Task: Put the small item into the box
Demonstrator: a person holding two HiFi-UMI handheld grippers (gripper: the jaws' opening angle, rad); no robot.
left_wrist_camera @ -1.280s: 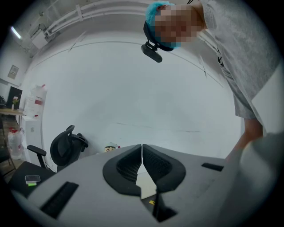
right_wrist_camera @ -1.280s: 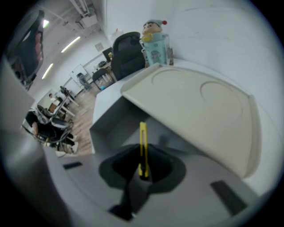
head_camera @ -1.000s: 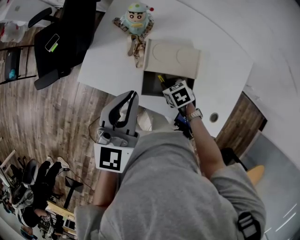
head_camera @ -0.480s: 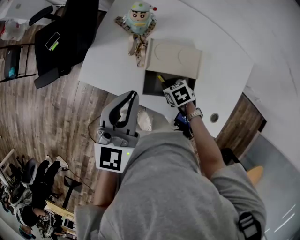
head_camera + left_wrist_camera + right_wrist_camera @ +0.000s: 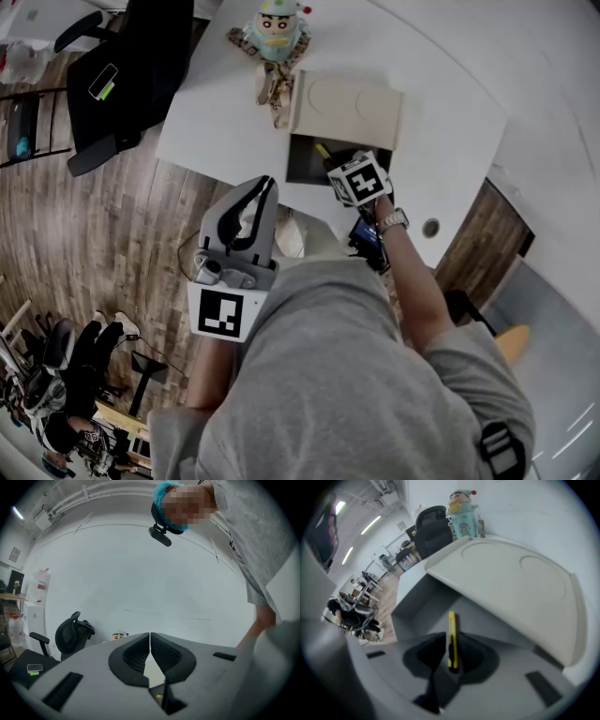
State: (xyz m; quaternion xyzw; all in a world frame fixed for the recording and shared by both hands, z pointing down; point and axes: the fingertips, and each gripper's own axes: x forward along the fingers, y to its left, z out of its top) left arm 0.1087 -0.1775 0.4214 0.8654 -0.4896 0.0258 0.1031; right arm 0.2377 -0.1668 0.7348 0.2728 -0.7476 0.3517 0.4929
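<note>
Head view: left gripper sits by the torso, short of the table, jaws pressed together with nothing in them. Further out, right gripper is clamped on a slim yellow item, probably a box cutter, whose tip points down into the open box. The lid is flipped back behind it, toy figure beyond. Step looks like placement. Next move: lower slightly, spread the jaws, back out clear of the lid.
</note>
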